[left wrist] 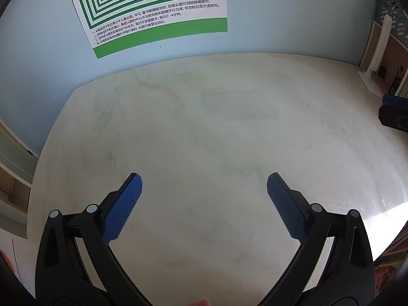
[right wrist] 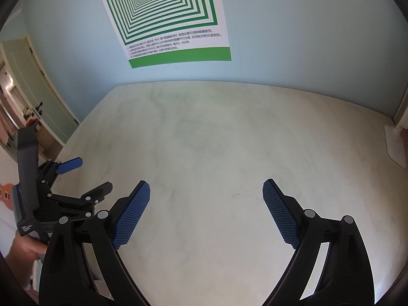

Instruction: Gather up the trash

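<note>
Both grippers, left gripper (left wrist: 204,181) & right gripper (right wrist: 206,186), are spread wide w/ nothing held, over the pale tabletop (right wrist: 216,140); no trash in view (poster (right wrist: 168,20) on wall) — scan edges first
</note>
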{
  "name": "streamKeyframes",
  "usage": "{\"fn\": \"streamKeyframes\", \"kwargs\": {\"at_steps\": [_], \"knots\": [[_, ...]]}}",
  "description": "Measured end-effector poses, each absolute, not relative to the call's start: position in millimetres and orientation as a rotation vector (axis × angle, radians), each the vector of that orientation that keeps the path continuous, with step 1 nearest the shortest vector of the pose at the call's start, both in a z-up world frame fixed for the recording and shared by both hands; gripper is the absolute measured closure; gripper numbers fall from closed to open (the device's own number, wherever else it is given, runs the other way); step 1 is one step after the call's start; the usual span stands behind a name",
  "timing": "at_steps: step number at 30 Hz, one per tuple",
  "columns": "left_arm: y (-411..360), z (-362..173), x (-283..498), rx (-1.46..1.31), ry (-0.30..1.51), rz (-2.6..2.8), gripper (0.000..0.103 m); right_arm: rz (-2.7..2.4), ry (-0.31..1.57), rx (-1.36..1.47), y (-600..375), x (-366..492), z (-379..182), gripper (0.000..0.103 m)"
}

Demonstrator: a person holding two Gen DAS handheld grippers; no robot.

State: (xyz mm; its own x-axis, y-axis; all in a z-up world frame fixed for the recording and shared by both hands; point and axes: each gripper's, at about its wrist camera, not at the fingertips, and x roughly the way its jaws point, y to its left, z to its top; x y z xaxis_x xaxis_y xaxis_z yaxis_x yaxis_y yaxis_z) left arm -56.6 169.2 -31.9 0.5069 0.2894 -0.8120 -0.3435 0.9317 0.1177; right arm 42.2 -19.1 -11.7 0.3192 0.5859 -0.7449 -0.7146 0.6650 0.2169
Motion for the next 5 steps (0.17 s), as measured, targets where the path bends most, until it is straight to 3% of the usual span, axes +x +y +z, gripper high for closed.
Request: {"fn": "streamKeyframes", "kwargs": {"at_steps": [5], "knots": [[170.1, -32.9, -53.8, -0.077, 0.974, 0.359, 0.007, 0.857, 0.91, -0.157, -20.0, 42.9, -13.8, 0.014]]}}
